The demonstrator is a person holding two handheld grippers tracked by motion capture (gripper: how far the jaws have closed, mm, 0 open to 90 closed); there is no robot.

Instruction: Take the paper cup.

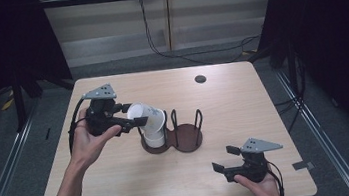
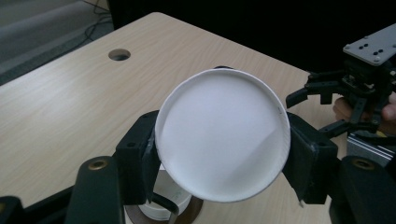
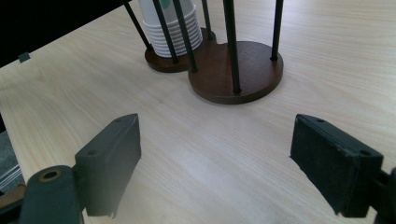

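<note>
Paper cup [image 1: 142, 114] clamped in left hand-held gripper [image 1: 134, 117].

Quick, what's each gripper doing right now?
Left gripper: closed on a white paper cup.
Right gripper: open, holding nothing.

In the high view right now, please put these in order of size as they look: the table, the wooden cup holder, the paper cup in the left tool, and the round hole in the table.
1. table
2. wooden cup holder
3. paper cup, held tilted in the left tool
4. round hole
</note>
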